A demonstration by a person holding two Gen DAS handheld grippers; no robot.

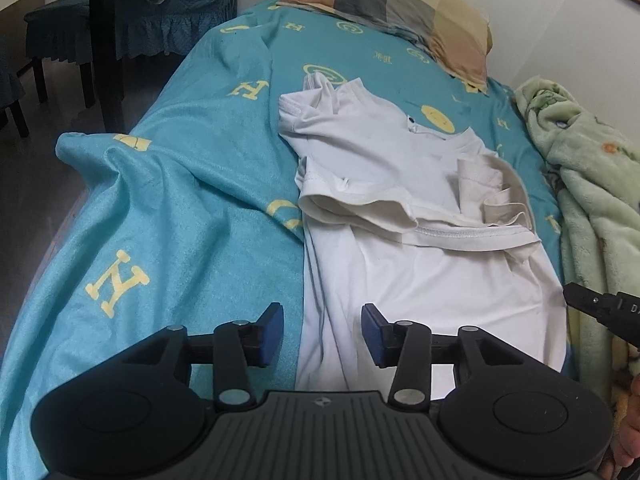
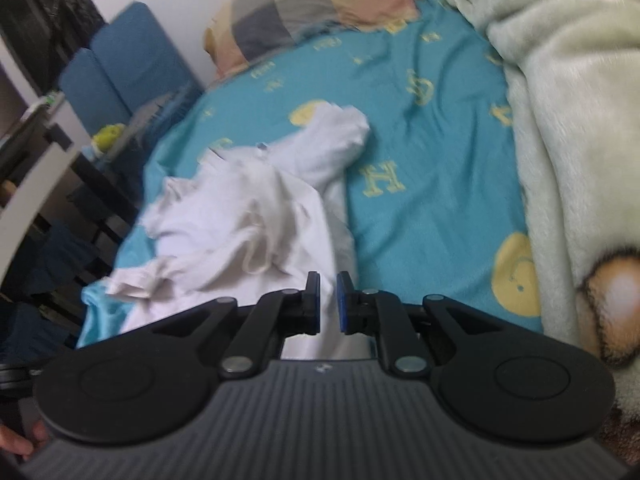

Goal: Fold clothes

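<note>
The left black two-finger tool hovers spread; the right tool pinches the rumpled white cotton T-shirt, partly doubled over on the turquoise-sheeted bed, not yet neatly folded.

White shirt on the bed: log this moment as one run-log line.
stage: pre-grasp | white shirt: crumpled on teal sheet | left gripper: open over hem | right gripper: nearly closed, grip unclear
</note>
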